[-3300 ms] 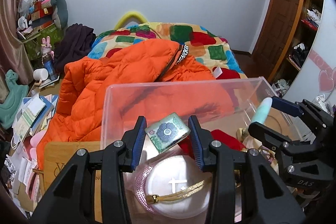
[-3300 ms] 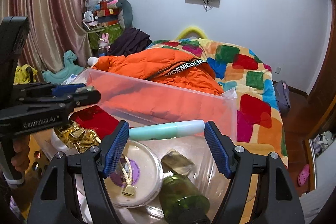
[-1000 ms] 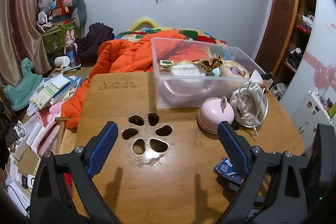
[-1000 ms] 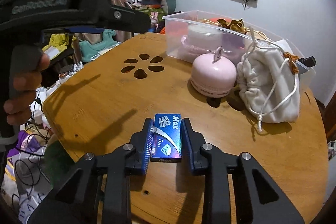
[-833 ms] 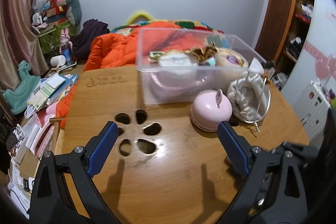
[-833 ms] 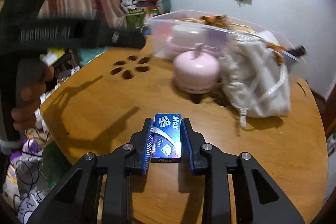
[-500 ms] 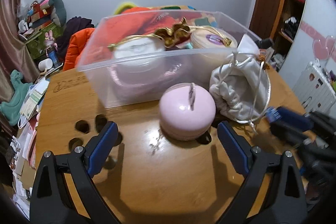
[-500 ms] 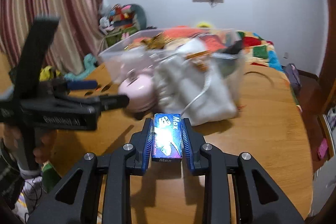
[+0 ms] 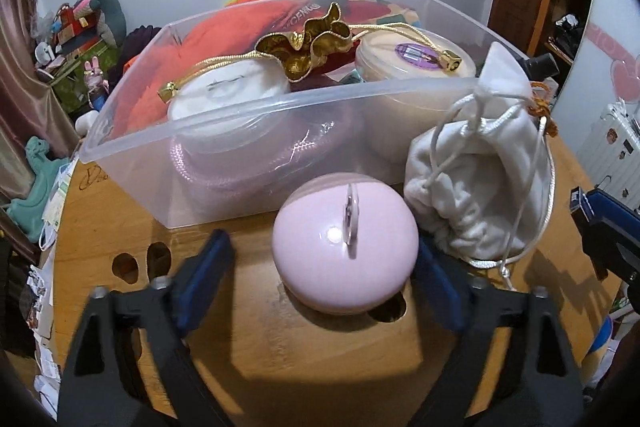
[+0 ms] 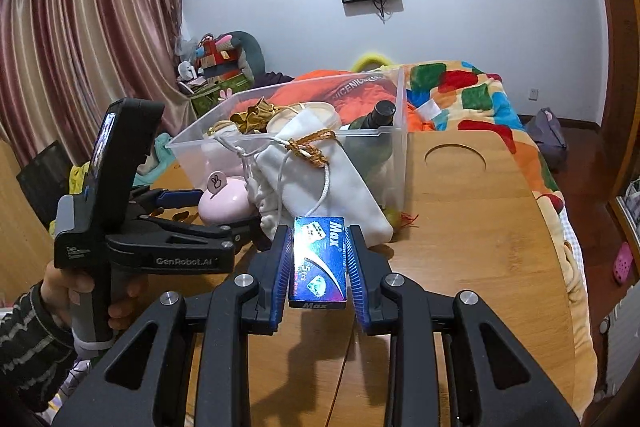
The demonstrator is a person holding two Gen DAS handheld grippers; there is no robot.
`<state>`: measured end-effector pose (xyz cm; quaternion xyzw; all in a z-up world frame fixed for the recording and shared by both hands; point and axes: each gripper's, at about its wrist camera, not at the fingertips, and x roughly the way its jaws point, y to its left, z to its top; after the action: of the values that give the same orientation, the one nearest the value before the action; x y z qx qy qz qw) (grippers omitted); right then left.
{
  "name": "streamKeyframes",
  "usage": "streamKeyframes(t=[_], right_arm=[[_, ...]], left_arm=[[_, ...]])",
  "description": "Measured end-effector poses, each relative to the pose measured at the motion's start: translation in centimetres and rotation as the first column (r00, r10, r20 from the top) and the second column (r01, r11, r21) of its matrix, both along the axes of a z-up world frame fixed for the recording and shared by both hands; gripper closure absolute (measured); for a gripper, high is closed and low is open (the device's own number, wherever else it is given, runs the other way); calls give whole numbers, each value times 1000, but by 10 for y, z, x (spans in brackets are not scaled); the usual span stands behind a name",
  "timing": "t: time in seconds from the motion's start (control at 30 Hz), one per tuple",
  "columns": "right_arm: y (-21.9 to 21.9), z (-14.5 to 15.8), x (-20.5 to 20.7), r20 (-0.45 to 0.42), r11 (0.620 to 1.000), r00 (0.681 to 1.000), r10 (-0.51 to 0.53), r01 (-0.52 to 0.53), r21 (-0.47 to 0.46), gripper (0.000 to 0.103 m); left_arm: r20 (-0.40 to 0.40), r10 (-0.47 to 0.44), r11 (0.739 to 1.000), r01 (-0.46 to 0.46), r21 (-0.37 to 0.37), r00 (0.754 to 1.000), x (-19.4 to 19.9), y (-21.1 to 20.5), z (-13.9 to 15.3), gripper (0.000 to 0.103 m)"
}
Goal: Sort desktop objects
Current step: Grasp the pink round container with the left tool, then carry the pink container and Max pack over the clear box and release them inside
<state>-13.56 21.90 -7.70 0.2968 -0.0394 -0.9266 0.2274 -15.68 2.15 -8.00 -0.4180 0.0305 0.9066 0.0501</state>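
Left hand-held gripper is spread wide and straddles the pink round case, which sits dead ahead between the blue pads, on the wooden surface. Right pad looks close to touching the case's side; left pad has a clear gap. Nothing clamped yet. The case is round, so no long axis matters; its small tab stands up on top, running near-to-far. Blur on the fingers, exact contact can't be told.

The clear plastic bin stands just beyond the case, near wall close behind it, already holding round boxes and a gold-trimmed pouch. The white drawstring pouch leans against the bin to the right of the case, touching or almost touching it.

Right hand-held gripper is clenched on the blue Max box, long axis pointing straight away along the fingers, held above the surface. From this view the white pouch lies directly ahead, the bin behind it, slightly left.

Judgement: the left side is the one nearer the pink case and lined up for it; closing inward should catch it at its widest part. Risk: smooth domed sides may slip upward out of the pads, and the right finger could snag the pouch cord lying beside it. The blue box likely goes to the bin over the pouch.
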Motion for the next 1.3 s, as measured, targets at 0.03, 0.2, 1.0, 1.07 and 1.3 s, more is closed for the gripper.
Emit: streamKeyframes(t=[0.03,0.2,1.0,1.07,1.3], right_arm=[[0,0,0,2,1000,1000,0,0,-4,78],[1,0,-1,10,1000,1000,-8,8,-14,78],[-4,38,-1,-47,1000,999,22,-22,-10,78],[-4,43,-5,-54,1000,998,27,-28,-6,78],[-6,66,-20,-109,999,993,37,-36,8,78]], left_arm=[[-5,3,1000,-3,3,1000,0,0,0,26],[-24,34,999,-34,16,999,7,-6,3,41],[-198,118,987,-92,134,973,57,-52,61,41],[-218,119,986,-89,144,969,58,-54,69,41],[-267,131,985,-94,148,955,54,-62,87,41]])
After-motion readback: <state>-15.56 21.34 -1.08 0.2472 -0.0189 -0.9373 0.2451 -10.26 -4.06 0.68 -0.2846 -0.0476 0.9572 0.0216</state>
